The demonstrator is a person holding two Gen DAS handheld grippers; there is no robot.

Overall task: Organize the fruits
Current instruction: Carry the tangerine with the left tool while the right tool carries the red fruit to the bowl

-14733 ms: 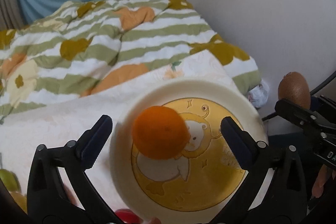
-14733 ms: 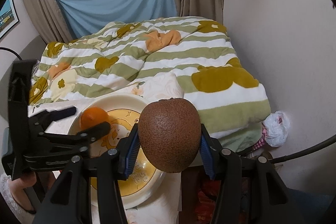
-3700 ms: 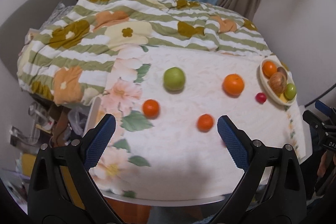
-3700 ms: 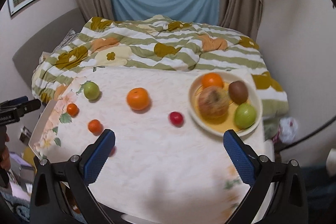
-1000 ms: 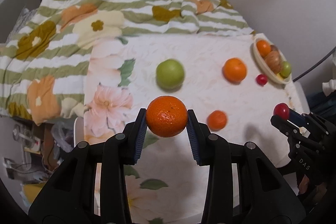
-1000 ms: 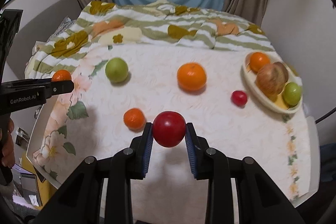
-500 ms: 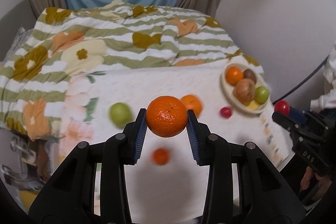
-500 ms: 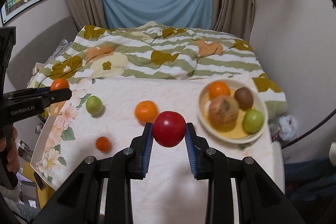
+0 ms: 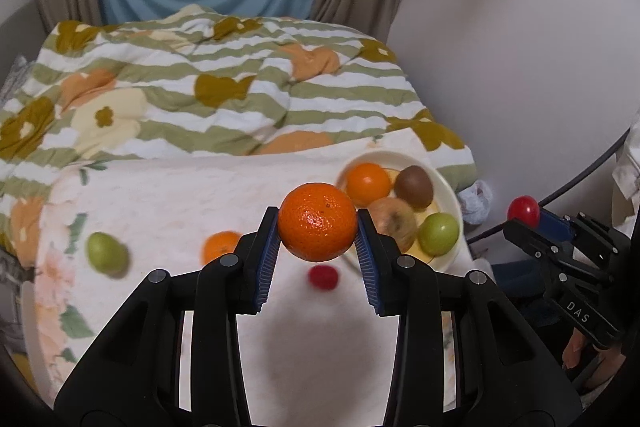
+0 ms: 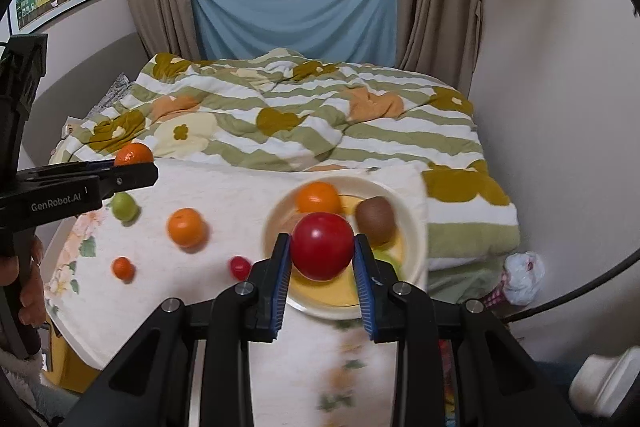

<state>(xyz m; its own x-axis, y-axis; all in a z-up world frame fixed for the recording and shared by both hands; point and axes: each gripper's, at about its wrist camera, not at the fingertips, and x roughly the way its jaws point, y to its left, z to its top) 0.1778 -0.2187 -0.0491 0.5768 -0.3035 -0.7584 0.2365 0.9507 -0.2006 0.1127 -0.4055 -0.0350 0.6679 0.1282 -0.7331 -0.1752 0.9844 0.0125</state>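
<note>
My left gripper [image 9: 317, 251] is shut on a small orange mandarin [image 9: 317, 221], held above the cloth-covered table just left of the cream plate [image 9: 451, 199]. My right gripper [image 10: 322, 269] is shut on a red round fruit [image 10: 322, 245], held over the plate [image 10: 412, 227]. The plate holds an orange [image 10: 318, 197], a kiwi [image 10: 376, 214], a brownish apple [image 9: 394, 217] and a green fruit [image 9: 439, 233]. On the table lie a large orange [image 10: 186, 227], a green apple [image 10: 123, 207], a small mandarin [image 10: 123, 268] and a small red fruit [image 10: 239, 266].
A striped green and white duvet [image 10: 304, 123] covers the bed behind the table. A white wall [image 10: 560, 107] stands at the right. A crumpled plastic bag [image 10: 522, 277] lies on the floor past the table's right edge. Curtains [image 10: 296, 11] hang at the back.
Both grippers have swung right toward the plate while keeping their fruits. The plate now sits close behind the left mandarin and under the red fruit.
</note>
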